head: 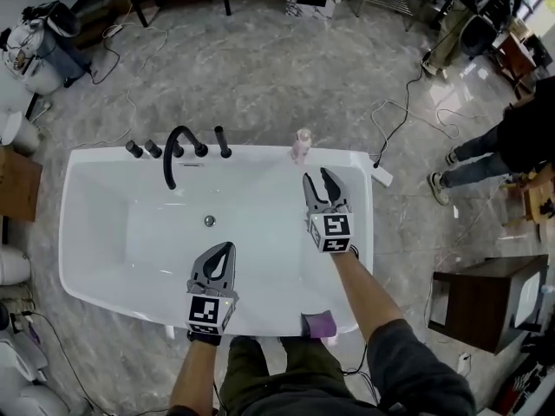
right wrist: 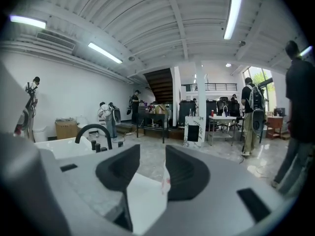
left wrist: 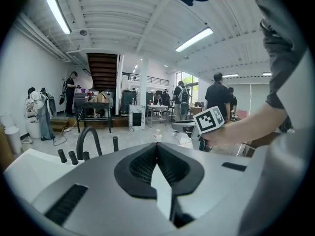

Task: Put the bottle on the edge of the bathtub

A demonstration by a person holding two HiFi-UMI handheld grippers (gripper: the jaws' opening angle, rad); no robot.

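the job looks as good as done. the bottle (head: 301, 145) stands upright on the far edge of the bathtub (head: 260, 152), to the right of the black faucet (head: 178, 150) and its row of knobs, and nothing is touching it. it sits fully on the flat of the rim as far as the head view shows, though it is too small there to judge how close its base comes to either lip.

your right gripper (head: 316, 177) hangs over the inside of the tub, near the bottle but apart from it. its jaws are partly open with only air between them — in the right gripper view the bottle shows beyond the gap, not in it. your left gripper (head: 227, 248) hangs over the near half of the tub with its jaws closed tip to tip on nothing.

what is left, i would say, is only to draw both hands clear without brushing the bottle; it looks light and tall enough to tip from a small knock.

as for the tub itself, it looks empty: bare white walls and floor, just the drain (head: 209, 221) in the bottom and no water that i can make out. a small purple thing (head: 319, 323) — a cloth or sponge, i cannot tell which — lies on the near rim by your right arm.
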